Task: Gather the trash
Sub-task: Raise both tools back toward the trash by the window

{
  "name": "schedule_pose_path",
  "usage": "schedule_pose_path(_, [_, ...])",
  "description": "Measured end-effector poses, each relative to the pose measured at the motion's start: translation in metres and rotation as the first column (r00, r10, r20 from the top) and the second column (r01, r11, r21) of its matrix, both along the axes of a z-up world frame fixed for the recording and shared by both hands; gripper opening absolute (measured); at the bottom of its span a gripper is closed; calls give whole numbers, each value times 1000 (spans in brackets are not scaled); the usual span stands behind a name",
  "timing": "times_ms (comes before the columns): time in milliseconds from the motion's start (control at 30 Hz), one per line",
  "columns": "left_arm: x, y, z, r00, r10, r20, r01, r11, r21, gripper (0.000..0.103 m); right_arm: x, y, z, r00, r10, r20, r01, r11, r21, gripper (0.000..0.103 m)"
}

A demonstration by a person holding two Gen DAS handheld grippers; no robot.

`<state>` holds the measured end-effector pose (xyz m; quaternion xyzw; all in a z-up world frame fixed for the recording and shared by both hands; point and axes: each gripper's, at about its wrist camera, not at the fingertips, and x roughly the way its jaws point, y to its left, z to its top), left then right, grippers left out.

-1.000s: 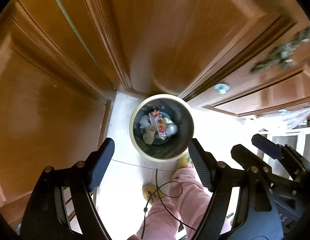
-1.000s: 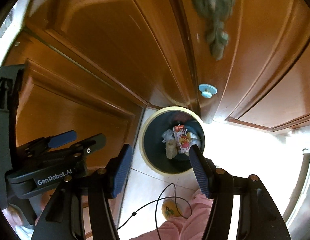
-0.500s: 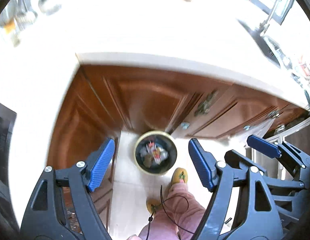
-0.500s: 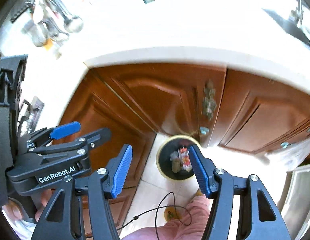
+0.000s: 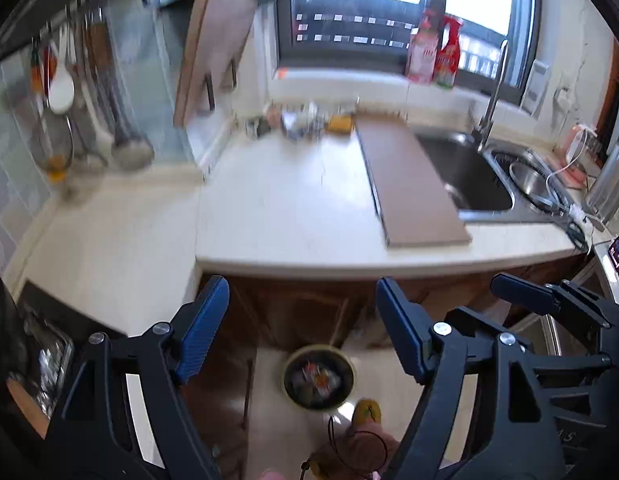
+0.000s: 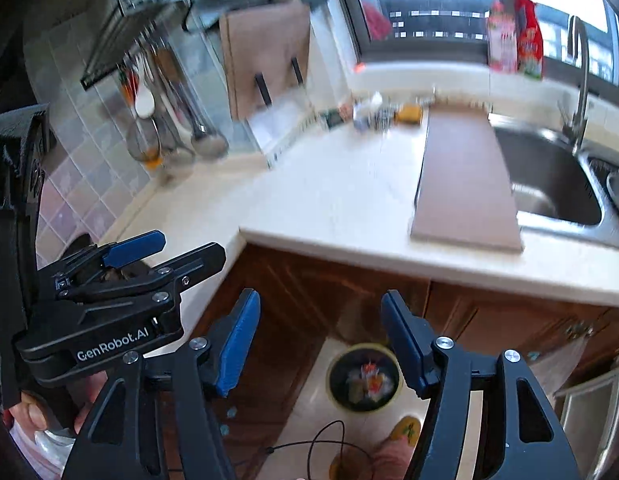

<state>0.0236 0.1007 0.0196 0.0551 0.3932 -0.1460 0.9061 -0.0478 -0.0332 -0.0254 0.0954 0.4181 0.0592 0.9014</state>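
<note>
Both views look down over a pale kitchen counter [image 5: 293, 216] with a corner turn, and both are smeared by motion blur. In the left wrist view the left gripper [image 5: 301, 324] fills the lower part of the frame, its blue-padded fingers spread wide with nothing between them. Low in the centre, on the floor in front of the brown cabinet doors [image 5: 305, 312], stands the round trash bin [image 5: 319, 378] with a pale rim; inside it lie crumpled wrappers, red and white, though the blur makes single pieces hard to tell. Just right of the bin a yellow slipper [image 5: 367, 410] shows above a pink trouser leg. At the lower right of that frame the right gripper [image 5: 549, 308] comes in from the side. In the right wrist view the right gripper [image 6: 319, 338] is likewise spread and holds nothing, and the trash bin [image 6: 363, 378] sits low in the frame, partly behind the right finger. The left gripper [image 6: 165, 252] lies at the left edge. On the counter a long brown board [image 6: 465, 180] lies just beside the steel sink [image 6: 549, 176], with a tap [image 6: 579, 80] at the upper right. Small items [image 6: 373, 114], probably more trash, sit at the back of the counter, centre top. Ladles [image 6: 181, 120] hang on the tiled wall at the upper left, and two red-and-pink packs [image 6: 513, 40] stand on the window sill.
</note>
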Motion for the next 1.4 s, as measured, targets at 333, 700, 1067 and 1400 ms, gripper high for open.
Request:
schedule_pose_path(333, [39, -27, 64, 992, -37, 124, 35, 999, 21, 74, 43, -39, 88, 994, -58, 97, 57, 998, 7, 65])
schedule_pose_path(700, [195, -67, 70, 995, 42, 87, -43, 999, 10, 74, 195, -111, 115, 989, 36, 143, -28, 998, -62, 65])
schedule_pose_path(1067, [406, -144, 22, 998, 51, -32, -47, 993, 105, 74, 440, -205, 73, 993, 119, 24, -118, 993, -19, 65])
schedule_pose_path(1400, [541, -202, -76, 980, 12, -200, 13, 992, 125, 74, 611, -269, -50, 979, 126, -159, -114, 990, 85, 65])
